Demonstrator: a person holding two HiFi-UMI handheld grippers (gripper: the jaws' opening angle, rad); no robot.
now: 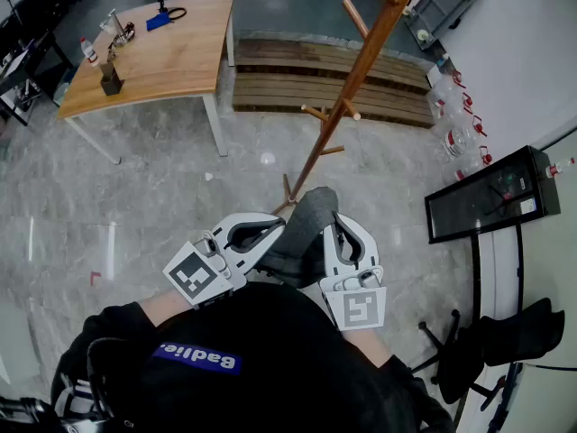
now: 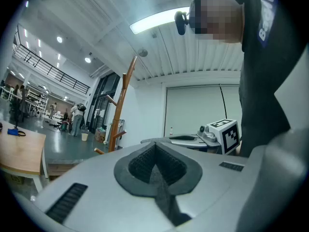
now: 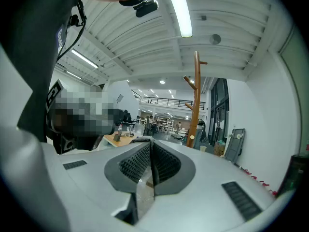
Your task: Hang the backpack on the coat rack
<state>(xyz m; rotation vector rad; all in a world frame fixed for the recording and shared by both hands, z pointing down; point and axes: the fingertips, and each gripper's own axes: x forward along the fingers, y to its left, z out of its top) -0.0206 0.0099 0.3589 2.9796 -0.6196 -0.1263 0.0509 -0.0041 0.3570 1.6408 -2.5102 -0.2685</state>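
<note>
The backpack [image 1: 306, 224] can fall. The left gripper [image 1: 270, 230] pinches only a thin grey strap [image 2: 161, 192]. A quick swing toward the coat rack [image 1: 352, 88] may pull that strap out. The strap can also miss a peg [image 1: 354, 16], or catch just the tip and slide off. A hard bump may tip the coat rack over, because it is tall and thin.

The left gripper's jaws are closed tight on the strap. The right gripper [image 1: 335, 228] has its jaws almost together. It sits right against the grey cloth of the backpack. Its own view shows no cloth between the pads [image 3: 166, 163], so I think it holds nothing.

The backpack hangs between the two grippers. It is on the near side of the coat rack, close to its foot in the head view, and on no peg.
</note>
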